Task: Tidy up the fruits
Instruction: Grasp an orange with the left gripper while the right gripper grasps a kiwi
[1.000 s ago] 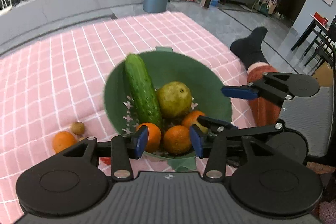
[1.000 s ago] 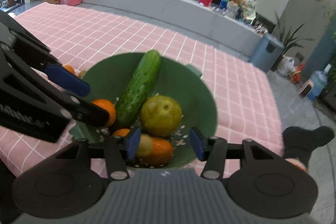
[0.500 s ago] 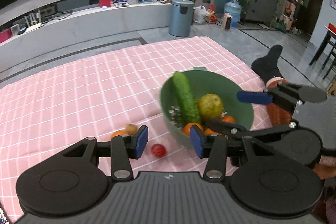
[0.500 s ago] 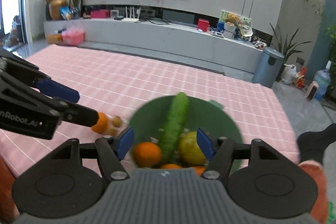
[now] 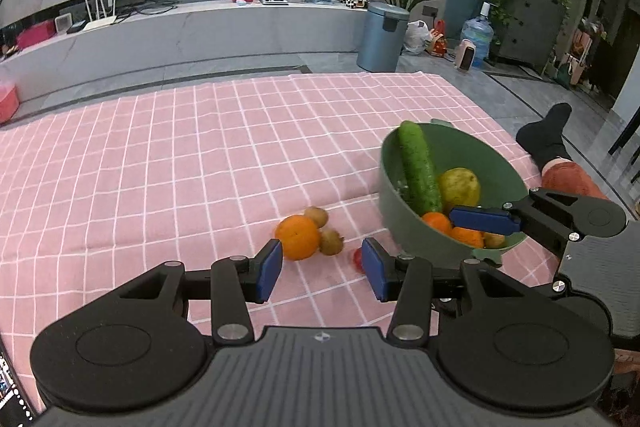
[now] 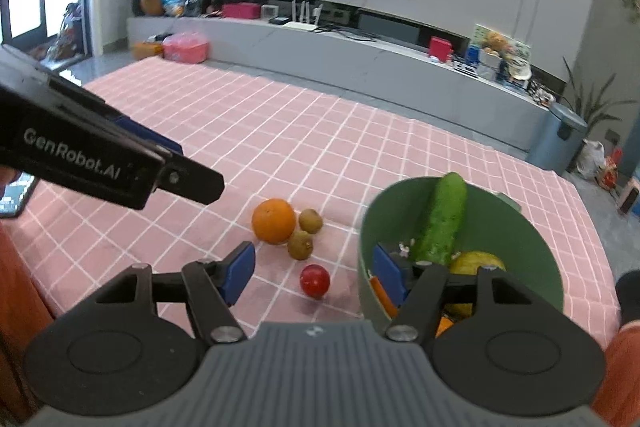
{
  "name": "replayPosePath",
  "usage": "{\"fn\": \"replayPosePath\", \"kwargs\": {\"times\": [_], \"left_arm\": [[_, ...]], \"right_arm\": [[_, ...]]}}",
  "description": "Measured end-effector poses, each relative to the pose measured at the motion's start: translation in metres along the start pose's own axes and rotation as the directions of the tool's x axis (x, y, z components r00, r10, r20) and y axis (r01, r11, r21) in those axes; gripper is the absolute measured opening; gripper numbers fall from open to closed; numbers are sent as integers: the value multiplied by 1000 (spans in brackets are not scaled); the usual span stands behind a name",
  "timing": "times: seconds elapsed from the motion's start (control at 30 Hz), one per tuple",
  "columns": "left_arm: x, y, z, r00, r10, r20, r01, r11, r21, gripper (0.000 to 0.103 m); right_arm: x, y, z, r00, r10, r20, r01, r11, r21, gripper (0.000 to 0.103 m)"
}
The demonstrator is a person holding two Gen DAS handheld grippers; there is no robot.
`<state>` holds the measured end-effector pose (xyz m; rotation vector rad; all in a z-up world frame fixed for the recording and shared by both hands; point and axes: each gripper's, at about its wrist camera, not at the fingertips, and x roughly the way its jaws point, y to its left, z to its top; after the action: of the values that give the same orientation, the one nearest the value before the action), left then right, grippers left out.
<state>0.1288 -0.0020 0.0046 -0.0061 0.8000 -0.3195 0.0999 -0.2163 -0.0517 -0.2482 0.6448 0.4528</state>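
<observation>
While both grippers tilt down over pink checked cloth (image 5: 168,155), left gripper (image 5: 322,269) holds jaws spread, empty; right gripper (image 6: 314,273) jaws just opening, then easing in slightly, nothing between pads. Green bowl (image 6: 516,239), smooth, round, holds bumpy cucumber (image 6: 442,219), pear (image 5: 460,185), oranges. Left of bowl: loose orange (image 6: 274,221), two fuzzy kiwis (image 6: 310,221), glossy red fruit (image 6: 315,281). Red fruit sits just ahead of right jaws; right pad overlaps bowl rim.

Green bowl (image 6: 520,223) holds cucumber (image 6: 442,219); orange (image 6: 274,221) outside.
</observation>
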Motion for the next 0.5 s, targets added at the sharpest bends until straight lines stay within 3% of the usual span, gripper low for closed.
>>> {"fn": "replayPosePath", "kwargs": {"times": [0.23, 0.5], "left_arm": [[11, 18, -8, 1000, -20, -18, 19, 999, -31, 54], [40, 30, -9, 996, -67, -64, 63, 996, -65, 54]], "right_arm": [[19, 7, 9, 999, 31, -23, -33, 993, -115, 46], [46, 7, 21, 996, 59, -68, -75, 960, -269, 36]]}}
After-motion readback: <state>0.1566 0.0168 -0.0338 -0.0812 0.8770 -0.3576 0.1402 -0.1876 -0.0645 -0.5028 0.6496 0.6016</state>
